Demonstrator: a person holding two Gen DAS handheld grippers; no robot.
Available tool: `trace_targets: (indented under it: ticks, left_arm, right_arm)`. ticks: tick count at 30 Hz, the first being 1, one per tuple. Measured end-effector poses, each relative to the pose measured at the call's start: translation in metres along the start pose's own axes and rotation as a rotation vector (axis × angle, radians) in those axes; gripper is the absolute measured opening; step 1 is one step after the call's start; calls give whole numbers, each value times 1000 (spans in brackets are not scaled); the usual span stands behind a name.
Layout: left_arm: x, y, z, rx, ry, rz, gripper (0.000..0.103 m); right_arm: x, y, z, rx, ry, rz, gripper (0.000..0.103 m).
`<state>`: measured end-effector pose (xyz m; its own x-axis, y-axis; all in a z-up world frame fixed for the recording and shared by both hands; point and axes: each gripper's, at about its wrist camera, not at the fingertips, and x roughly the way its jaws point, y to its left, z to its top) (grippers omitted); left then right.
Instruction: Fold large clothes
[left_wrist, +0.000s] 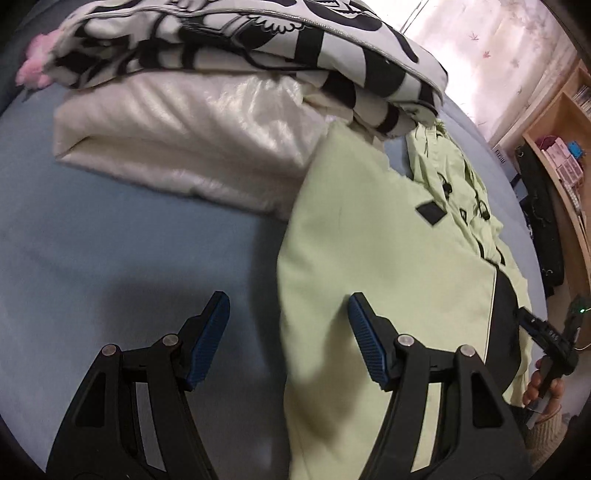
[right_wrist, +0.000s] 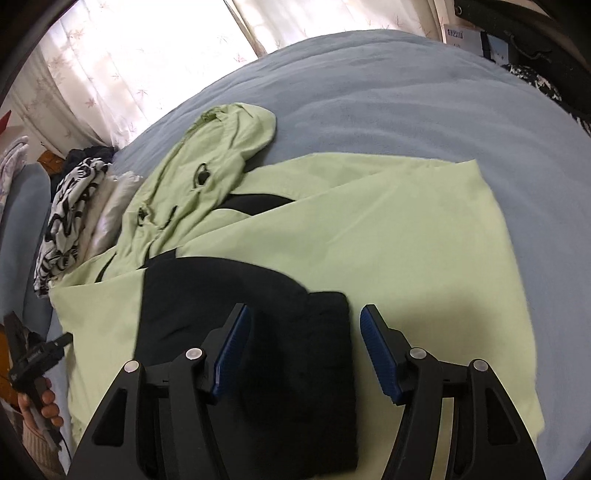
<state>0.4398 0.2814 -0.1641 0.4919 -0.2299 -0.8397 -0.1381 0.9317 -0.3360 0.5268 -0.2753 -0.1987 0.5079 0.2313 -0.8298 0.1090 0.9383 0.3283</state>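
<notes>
A light green hooded jacket (left_wrist: 369, 240) lies spread on the blue bed sheet (left_wrist: 110, 240). My left gripper (left_wrist: 288, 299) hangs open over the jacket's left edge, one finger above the sheet and the other above green cloth, gripping nothing. In the right wrist view the jacket (right_wrist: 406, 240) has a sleeve folded across its body and its hood (right_wrist: 229, 140) lies at the far end. My right gripper (right_wrist: 306, 310) is open just above the sleeve's black cuff part (right_wrist: 295, 369), and its pads (right_wrist: 376, 350) stand clear of the cloth.
A folded cream quilt (left_wrist: 184, 136) with a black-and-white patterned blanket (left_wrist: 258, 44) on top lies beside the jacket. A wooden shelf (left_wrist: 561, 147) and a black bag (left_wrist: 543, 221) stand past the bed's right edge. Curtains (right_wrist: 129, 55) hang behind the bed.
</notes>
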Motion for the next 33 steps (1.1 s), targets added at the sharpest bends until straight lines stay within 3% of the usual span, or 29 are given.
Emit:
trace_targets:
  ticks: [4,5,6,7,10,13,15,17,19,20,23,26,28,31,33]
  left_arm:
    - [19,-1,22,-9,-8,-56,64]
    - [23,0,24,-16,-8,-68,59]
    - [26,-2,28,-24,-18,-77,47]
    - [26,-6,26,-17,-28,-72,16]
    - [9,-28,21,60,-141,14,3]
    - [-17,-53,12,170,-288,66,3]
    - [-17,-63,9,221,-333,117,3]
    - [-4,-63,9,233,-307,171,3]
    - [10,-60,9,208,-262,197,5]
    - [11,-56,9,199,-251,205,11]
    - [-5,-51,4,173,-270,209,18]
    - [-31,-52,-2,201,-295,259,30]
    - [-50,-61,-10,243,-334,286,30]
    - [-71,-83,-25,291,-344,256,30]
    - [-73,-101,-36,276,-289,186,30]
  right_arm:
    - [9,9,-8,-72,-37,-13,62]
    - [11,13,-11,-95,-51,-23,58]
    - [11,16,-14,-110,-59,-29,49]
    - [12,21,-16,-129,-60,-32,38]
    - [3,38,-19,-179,-130,-42,33]
    - [-10,54,-20,-211,-240,-63,33]
    - [-4,59,-16,-216,-240,-107,33]
    - [18,60,-12,-211,-150,-171,38]
    - [21,56,-14,-185,-111,-181,42]
    - [18,54,-14,-168,-106,-178,45]
    - [-4,50,-19,-161,-129,-200,53]
    - [-32,48,-28,-185,-172,-178,53]
    - [-50,48,-34,-192,-195,-141,53]
    - [-67,66,-44,-216,-206,-83,53]
    - [-70,86,-53,-239,-200,-39,53]
